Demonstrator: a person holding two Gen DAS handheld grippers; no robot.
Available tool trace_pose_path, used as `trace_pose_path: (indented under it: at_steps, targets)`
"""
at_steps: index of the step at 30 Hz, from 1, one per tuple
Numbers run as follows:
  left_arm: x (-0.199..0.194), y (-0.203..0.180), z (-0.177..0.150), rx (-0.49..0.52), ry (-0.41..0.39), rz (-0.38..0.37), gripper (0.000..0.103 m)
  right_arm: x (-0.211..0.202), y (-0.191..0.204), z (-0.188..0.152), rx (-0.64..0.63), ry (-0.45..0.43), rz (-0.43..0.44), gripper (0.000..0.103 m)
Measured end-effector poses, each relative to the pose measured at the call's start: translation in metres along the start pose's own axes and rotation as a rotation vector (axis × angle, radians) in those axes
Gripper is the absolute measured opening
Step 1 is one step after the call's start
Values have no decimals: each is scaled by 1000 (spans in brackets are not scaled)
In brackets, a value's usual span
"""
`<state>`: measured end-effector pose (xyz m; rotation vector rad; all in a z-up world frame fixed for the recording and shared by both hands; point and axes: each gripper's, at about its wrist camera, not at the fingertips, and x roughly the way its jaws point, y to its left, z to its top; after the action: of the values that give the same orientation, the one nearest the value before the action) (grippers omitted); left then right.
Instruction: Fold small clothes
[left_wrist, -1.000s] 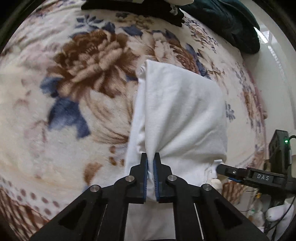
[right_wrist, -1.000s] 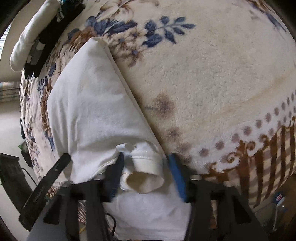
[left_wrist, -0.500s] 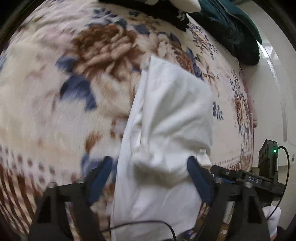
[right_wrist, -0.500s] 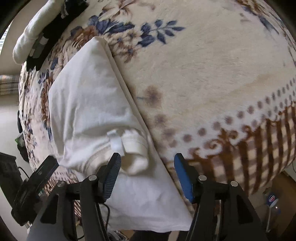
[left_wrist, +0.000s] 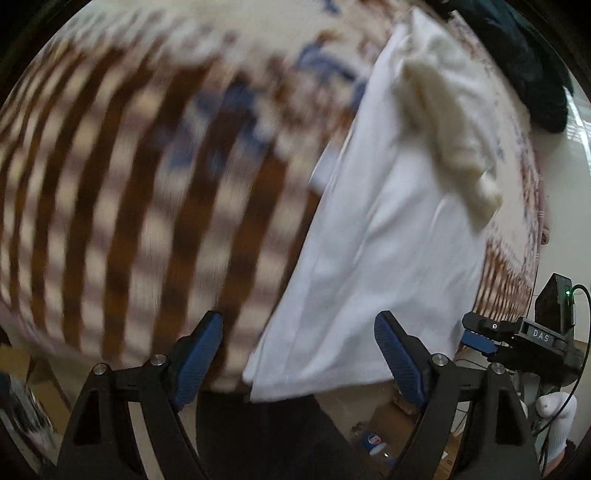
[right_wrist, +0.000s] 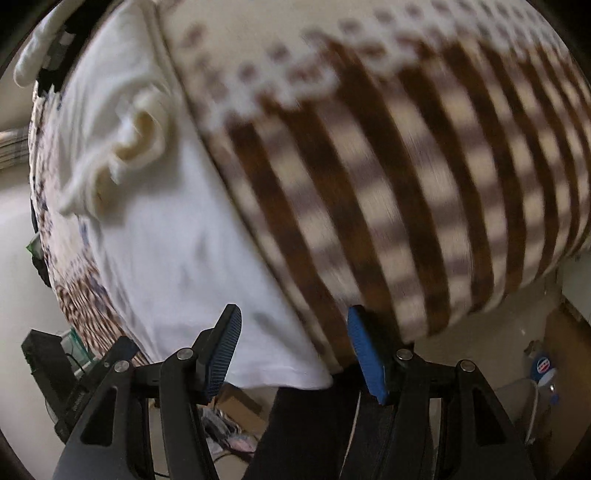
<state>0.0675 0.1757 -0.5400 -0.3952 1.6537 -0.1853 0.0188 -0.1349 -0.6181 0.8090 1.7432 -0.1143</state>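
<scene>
White garment (left_wrist: 388, 229); blanket (left_wrist: 129, 184) brown-striped (blue florals); blue-padded black jaws.

The striped border of the blanket (left_wrist: 122, 206) is lying bare beside the white garment (left_wrist: 388, 236), so that side is being left open for passage. The far edge is being blocked by a dark green cloth (left_wrist: 532, 74), and the right side is being crowded by a black device (left_wrist: 554, 306).

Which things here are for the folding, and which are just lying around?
For the folding:
- white garment, lying on the blanket
- left gripper, open
- right gripper, open

Just lying around:
- dark green cloth
- white sock
- black box with a green light
</scene>
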Motion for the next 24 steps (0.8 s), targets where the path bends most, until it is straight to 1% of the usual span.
trace_pose_path:
  at_steps: [2,5,6,7,8,9,10,12,14,18,20,22,23,24]
  targets:
    - [4,1,-9,-17,-14,6,83,11,-8,-6,5,32,25,62]
    - [10,-6,-13,3,-28,-11,82,25,-16,-14,15,67,58,62]
    - [11,-9,-14,10,-39,-25,70,27,-18,-15,17,73,66,62]
    - [10,-9,-16,17,-47,-29,36,30,-19,-18,19,79,78,61]
    - [11,-11,-18,25,-45,-19,19,33,-18,-20,16,82,87,58]
    - [13,-15,-20,34,-42,-28,12,33,-18,-23,12,75,103,42]
    - [11,-18,-22,38,-54,-45,9,33,-15,-26,7,70,118,23]
    - [1,-27,-23,51,-85,-81,7,33,-8,-30,-1,62,119,11]
    - [-11,-36,-22,59,-106,-101,7,26,-1,-35,-8,46,144,9]
    - [-49,-45,-6,28,-150,-198,6,-2,2,-40,20,43,251,7]
    - [-70,-49,9,9,-183,-242,6,-24,7,-39,18,25,303,7]
    - [-88,-55,28,-9,-213,-289,6,-46,14,-31,16,4,344,6]
    - [-98,-59,43,-22,-229,-313,6,-57,18,-27,14,-11,363,6]
    - [-103,-58,48,-29,-234,-335,6,-63,23,-22,12,-23,376,6]
